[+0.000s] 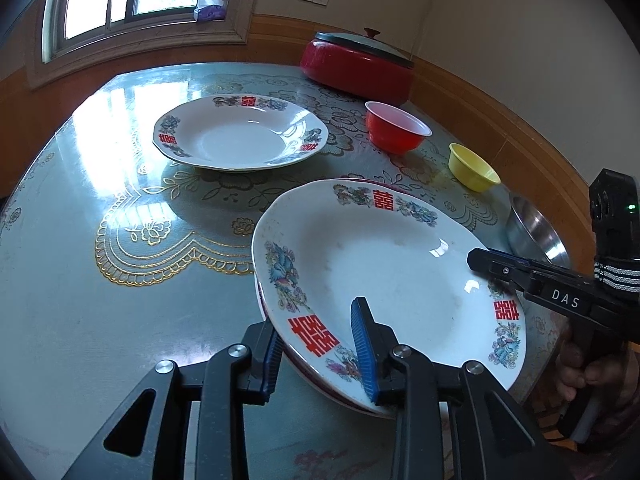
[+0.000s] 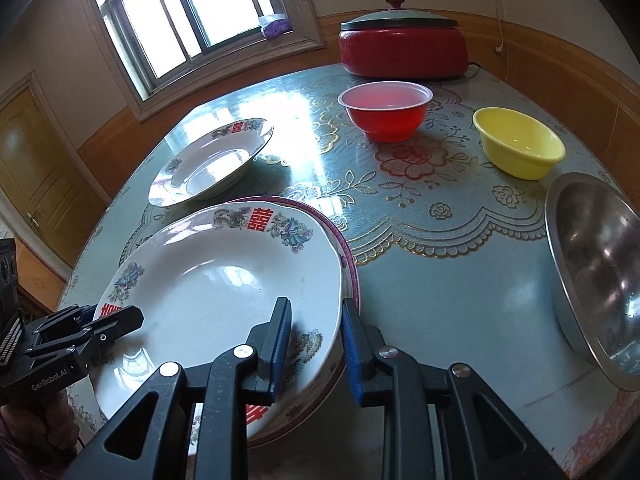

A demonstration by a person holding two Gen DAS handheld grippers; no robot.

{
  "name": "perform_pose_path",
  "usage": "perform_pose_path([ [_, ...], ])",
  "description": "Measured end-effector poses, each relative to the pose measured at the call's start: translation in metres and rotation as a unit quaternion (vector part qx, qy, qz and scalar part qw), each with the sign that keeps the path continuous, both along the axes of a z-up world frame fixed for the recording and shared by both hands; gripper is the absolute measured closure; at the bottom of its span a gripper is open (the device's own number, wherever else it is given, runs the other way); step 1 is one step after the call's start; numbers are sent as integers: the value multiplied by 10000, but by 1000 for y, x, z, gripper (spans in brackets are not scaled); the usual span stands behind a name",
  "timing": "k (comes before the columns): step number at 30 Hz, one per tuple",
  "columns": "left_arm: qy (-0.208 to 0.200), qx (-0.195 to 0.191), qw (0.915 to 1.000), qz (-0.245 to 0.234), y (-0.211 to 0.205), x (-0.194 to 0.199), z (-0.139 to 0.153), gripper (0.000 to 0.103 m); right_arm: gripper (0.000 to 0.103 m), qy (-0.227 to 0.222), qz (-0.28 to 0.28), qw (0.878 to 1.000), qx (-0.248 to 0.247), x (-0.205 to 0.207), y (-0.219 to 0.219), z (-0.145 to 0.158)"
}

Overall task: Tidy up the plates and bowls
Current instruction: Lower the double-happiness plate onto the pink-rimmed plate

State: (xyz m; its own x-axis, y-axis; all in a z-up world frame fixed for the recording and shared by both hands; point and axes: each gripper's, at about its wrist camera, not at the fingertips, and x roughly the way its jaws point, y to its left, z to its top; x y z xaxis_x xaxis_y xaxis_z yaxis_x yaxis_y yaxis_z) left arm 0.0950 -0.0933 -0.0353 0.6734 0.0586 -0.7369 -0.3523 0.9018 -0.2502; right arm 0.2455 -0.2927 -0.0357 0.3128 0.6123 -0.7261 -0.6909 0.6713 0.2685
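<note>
A white plate with red characters and flower prints (image 1: 384, 264) (image 2: 224, 280) lies on top of a pink-rimmed plate (image 2: 347, 256) near the table's front. My left gripper (image 1: 320, 348) straddles its near-left rim, one blue pad above and one below. My right gripper (image 2: 316, 340) straddles its right rim the same way, and shows in the left wrist view (image 1: 492, 264). I cannot tell whether the pads press the rim. A second white plate (image 1: 240, 132) (image 2: 212, 160) sits further back. A red bowl (image 1: 396, 128) (image 2: 386, 110), a yellow bowl (image 1: 474, 168) (image 2: 518, 142) and a steel bowl (image 1: 536, 232) (image 2: 600, 272) stand to the right.
A red electric pot with a lid (image 1: 360, 64) (image 2: 402, 48) stands at the back of the table by the wall. The table (image 1: 120, 200) carries a glossy flowered cloth. A window and a door are beyond its far left.
</note>
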Motion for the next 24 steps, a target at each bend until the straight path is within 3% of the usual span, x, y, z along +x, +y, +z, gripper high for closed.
perform_pose_path([
  [7, 69, 200, 9997, -95, -7, 2, -2, 72, 76, -486, -59, 9986, -223, -4, 0, 6],
  [13, 73, 199, 9997, -84, -7, 1, -3, 73, 75, -321, -140, 9991, -259, 0, -3, 2],
  [24, -26, 91, 9999, 90, 1, -4, 0, 77, 77, -496, -100, 9981, -348, -4, -1, 1],
])
